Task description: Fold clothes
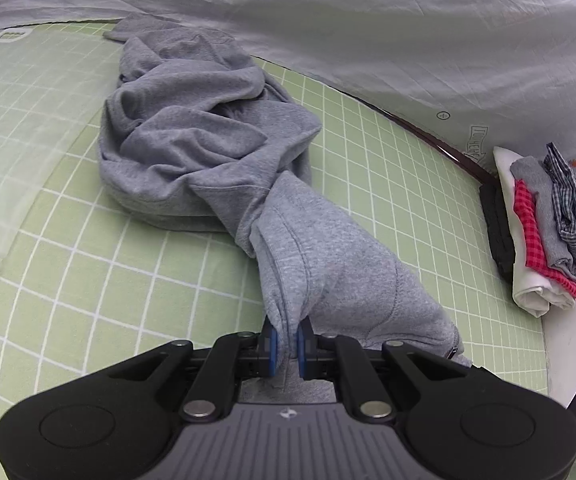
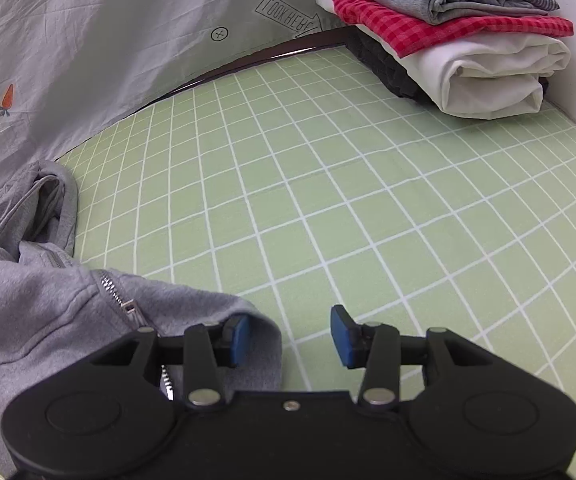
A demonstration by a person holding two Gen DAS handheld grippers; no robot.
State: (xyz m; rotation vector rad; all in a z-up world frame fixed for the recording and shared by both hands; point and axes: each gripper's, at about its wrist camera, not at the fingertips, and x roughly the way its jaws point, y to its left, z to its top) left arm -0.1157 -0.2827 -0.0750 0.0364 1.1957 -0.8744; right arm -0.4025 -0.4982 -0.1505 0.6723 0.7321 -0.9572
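A grey zip-up sweatshirt (image 1: 211, 136) lies crumpled on the green checked sheet (image 1: 67, 264), one end stretched toward the camera. My left gripper (image 1: 286, 346) is shut on a fold of that grey cloth, pinched between its blue pads. In the right wrist view the same sweatshirt (image 2: 47, 304) lies at the lower left with its metal zipper (image 2: 121, 304) showing. My right gripper (image 2: 290, 340) stands open; its left pad rests at the cloth's edge and the right pad is over bare sheet (image 2: 328, 184), with a wide gap between them.
A stack of folded clothes (image 1: 544, 224) sits at the sheet's right edge against a white wall, with checked, grey, red, white and dark pieces; the right wrist view shows the stack (image 2: 460, 36) at its upper right. A pale printed cloth (image 1: 368, 40) hangs along the far side.
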